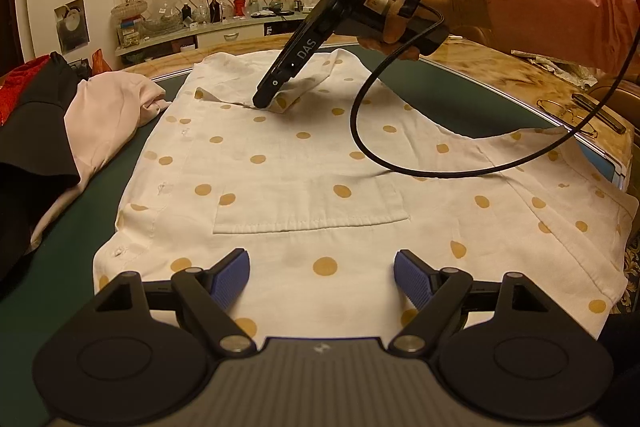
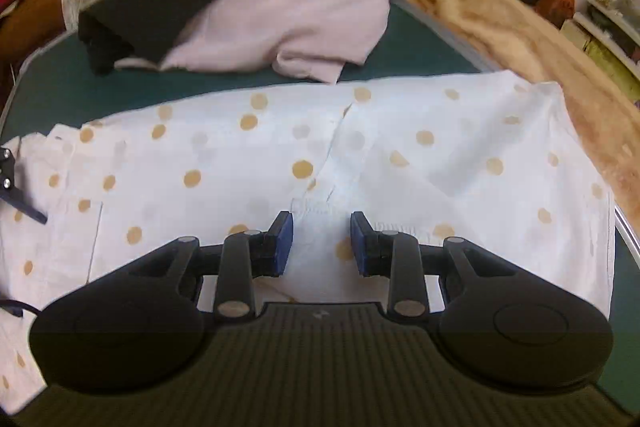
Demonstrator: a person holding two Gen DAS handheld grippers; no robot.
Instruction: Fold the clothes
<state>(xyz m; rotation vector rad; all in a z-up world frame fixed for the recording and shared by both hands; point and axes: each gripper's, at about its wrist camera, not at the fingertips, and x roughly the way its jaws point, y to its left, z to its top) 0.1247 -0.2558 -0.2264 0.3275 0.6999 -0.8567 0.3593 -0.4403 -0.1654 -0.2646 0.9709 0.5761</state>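
The polka-dot shirt (image 1: 280, 167) lies spread flat on the green surface (image 1: 100, 227), its long axis running away from the left claw (image 1: 322, 277) toward the collar (image 1: 288, 95). The right claw (image 2: 322, 243) is the one at the collar, part open with cloth between its pads but not visibly pinched. The left claw hangs wide open and empty above the near hem.

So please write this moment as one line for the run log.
task: fold clothes | polka-dot shirt: spread on green table | left gripper: open, above hem | right gripper: open, at collar, nothing held
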